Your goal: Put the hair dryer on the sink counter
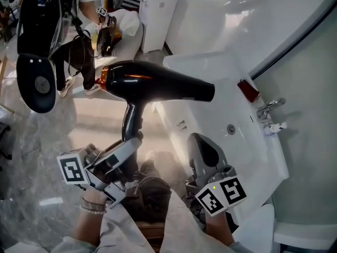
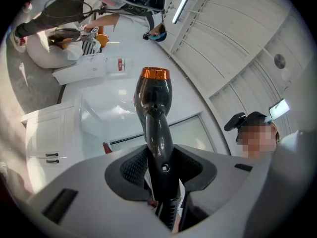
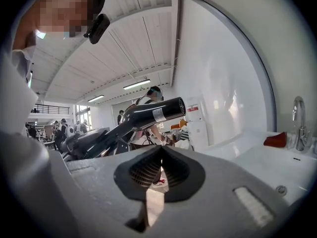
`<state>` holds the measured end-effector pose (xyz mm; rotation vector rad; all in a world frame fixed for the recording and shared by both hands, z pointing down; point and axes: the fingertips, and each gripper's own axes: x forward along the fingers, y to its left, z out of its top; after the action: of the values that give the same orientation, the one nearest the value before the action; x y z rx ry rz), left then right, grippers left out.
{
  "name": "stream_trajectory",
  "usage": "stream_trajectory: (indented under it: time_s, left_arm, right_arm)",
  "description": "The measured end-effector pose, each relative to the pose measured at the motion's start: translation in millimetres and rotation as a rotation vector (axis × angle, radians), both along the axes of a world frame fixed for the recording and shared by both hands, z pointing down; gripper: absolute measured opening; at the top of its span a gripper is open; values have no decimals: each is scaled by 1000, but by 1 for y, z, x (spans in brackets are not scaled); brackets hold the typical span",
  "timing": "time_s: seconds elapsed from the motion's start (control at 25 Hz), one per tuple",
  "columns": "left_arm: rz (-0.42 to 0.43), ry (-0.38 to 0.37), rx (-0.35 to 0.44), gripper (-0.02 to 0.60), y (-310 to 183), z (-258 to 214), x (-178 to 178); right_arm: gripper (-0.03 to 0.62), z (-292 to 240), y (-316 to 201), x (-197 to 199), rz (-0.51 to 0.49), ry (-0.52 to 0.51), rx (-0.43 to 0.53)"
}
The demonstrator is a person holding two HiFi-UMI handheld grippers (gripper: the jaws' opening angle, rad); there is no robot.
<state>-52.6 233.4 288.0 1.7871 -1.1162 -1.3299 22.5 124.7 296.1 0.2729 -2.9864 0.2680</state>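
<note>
Two claws in play. The left claw (image 1: 132, 141) is clamped on the handle of the glossy black hair dryer with a copper end ring (image 1: 158, 86). The dryer is held in the air, its plain end just over the edge of the white sink counter (image 1: 210, 67). The left gripper view shows what the head view hides: ribbed pads (image 2: 133, 165) pressing the handle from both sides. The right claw (image 1: 204, 149) sits beside it, and the right gripper view shows its jaws together, empty. Further along the counter are a chrome tap (image 1: 269, 108) and, near it, a small red block (image 1: 248, 90).
</note>
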Motion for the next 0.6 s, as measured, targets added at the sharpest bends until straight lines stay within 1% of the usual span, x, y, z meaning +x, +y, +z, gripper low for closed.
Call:
stream_trajectory:
  time_s: [0.12, 0.36, 0.6]
  left_arm:
    - [-6, -3, 2, 152, -14, 7, -15]
    - [2, 0, -40, 152, -68, -18, -47]
    - [16, -3, -42, 152, -120, -9, -60]
  right_arm:
    - [-2, 6, -17, -16, 7, -8, -5]
    - [-2, -18, -72, -50, 18, -5, -48]
    - [-2, -12, -125, -63, 29, -3, -42]
